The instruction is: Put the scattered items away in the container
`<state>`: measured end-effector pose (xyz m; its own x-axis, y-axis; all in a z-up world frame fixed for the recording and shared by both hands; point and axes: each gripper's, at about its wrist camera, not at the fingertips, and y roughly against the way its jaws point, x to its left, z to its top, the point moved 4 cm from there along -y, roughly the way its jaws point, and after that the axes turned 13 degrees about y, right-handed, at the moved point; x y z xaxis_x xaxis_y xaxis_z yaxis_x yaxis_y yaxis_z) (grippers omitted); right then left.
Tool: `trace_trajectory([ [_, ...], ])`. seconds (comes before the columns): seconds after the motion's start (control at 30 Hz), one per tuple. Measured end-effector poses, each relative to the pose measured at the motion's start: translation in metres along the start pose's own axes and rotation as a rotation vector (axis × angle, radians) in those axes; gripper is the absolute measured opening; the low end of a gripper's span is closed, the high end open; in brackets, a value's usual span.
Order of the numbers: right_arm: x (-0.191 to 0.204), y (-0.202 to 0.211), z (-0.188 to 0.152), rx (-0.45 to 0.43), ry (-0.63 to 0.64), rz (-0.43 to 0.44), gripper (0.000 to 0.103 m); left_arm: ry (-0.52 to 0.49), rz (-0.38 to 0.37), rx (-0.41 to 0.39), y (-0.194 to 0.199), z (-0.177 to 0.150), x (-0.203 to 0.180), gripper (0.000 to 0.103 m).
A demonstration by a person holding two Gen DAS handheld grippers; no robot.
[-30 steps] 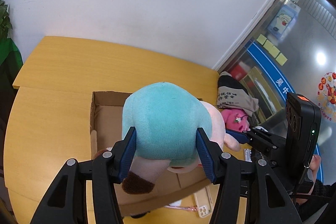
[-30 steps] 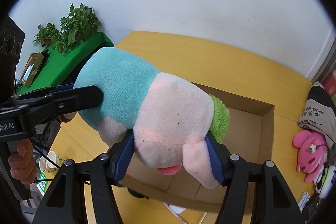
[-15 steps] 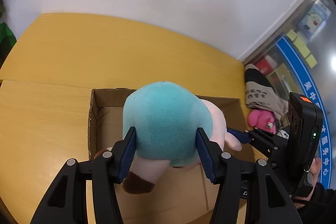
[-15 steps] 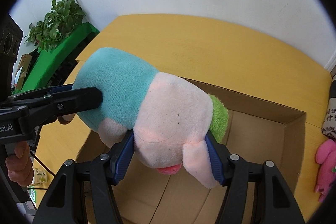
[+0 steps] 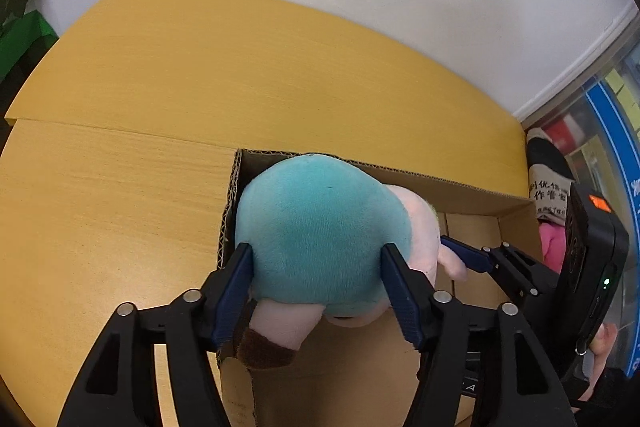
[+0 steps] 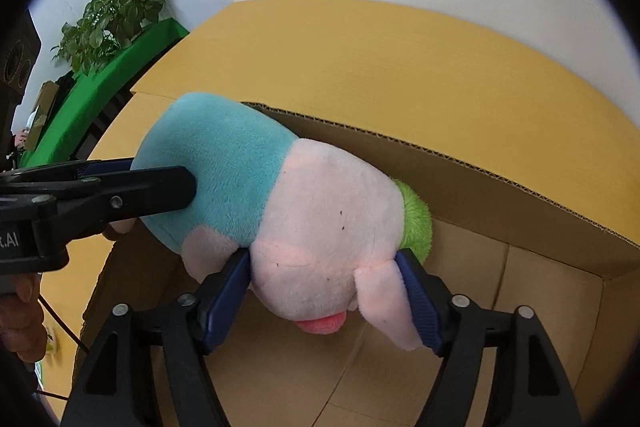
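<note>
A plush pig toy with a teal body, pink head and green tuft is held by both grippers over the open cardboard box. My left gripper is shut on its teal rear. My right gripper is shut on its pink head. In the right wrist view the toy hangs inside the box's near-left part, just above the bare floor. The left gripper's finger shows at the left there. The right gripper's fingertip shows in the left wrist view.
The box stands on a yellow wooden table against a white wall. A pink plush and a printed fabric bag lie right of the box. A green-covered stand with a potted plant is off the table's left.
Both grippers have carried the plush toy forward and down, from above the box's near edge to within its walls. The grip on the toy is unchanged.
</note>
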<state>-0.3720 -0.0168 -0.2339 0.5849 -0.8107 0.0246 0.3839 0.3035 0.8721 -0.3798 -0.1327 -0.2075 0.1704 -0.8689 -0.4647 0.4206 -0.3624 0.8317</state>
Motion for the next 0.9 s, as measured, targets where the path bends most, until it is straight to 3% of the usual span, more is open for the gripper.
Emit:
trace_trajectory([
  [0.17,-0.008,0.039,-0.005,-0.053,-0.001,-0.019,0.077,-0.019,0.019,-0.065,0.040,-0.005,-0.004,0.084],
  [0.33,-0.037,0.117,-0.050,-0.092,-0.121,0.015,0.078,-0.066,-0.013,-0.059,0.092,-0.032,-0.002,0.084],
  [0.47,-0.051,0.163,-0.125,-0.027,-0.163,0.024,0.078,-0.118,-0.023,0.039,0.107,-0.084,0.001,0.086],
  [0.63,-0.069,0.180,-0.220,0.111,-0.263,-0.025,0.078,-0.090,-0.007,0.175,0.099,-0.147,0.016,0.086],
  [0.77,-0.062,0.170,-0.264,0.204,-0.262,-0.058,0.078,-0.083,0.027,0.261,0.087,-0.185,0.026,0.085],
  [0.9,-0.053,0.169,-0.285,0.207,-0.271,-0.053,0.078,-0.092,0.064,0.339,0.078,-0.215,0.034,0.085],
])
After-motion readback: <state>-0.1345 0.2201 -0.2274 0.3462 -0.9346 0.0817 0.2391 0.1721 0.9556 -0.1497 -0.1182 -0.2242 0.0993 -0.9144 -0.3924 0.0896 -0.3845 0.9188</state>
